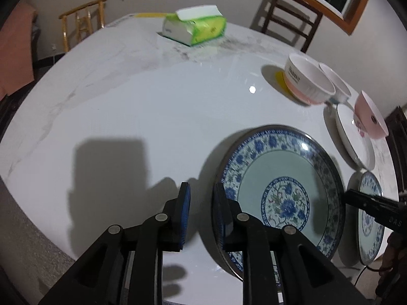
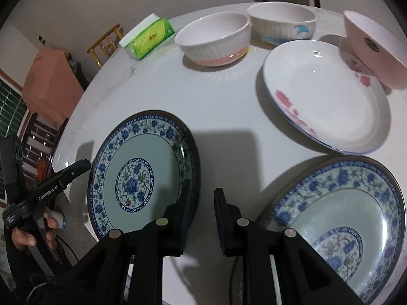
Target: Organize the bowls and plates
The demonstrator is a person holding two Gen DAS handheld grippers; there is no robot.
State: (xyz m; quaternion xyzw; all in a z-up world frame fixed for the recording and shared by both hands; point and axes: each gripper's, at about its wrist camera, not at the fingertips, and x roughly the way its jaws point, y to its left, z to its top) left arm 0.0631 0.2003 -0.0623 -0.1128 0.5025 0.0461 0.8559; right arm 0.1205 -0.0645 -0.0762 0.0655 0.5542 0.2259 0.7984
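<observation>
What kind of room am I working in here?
Probably a home dining room: a round white table set with plates and bowls, wooden chairs around it, and a tissue pack on top.

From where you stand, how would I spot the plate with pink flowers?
Start at the round white table and find the row of bowls at its far side. Just before the pink bowl lies the white plate, the only plate without a blue-patterned rim.
</observation>
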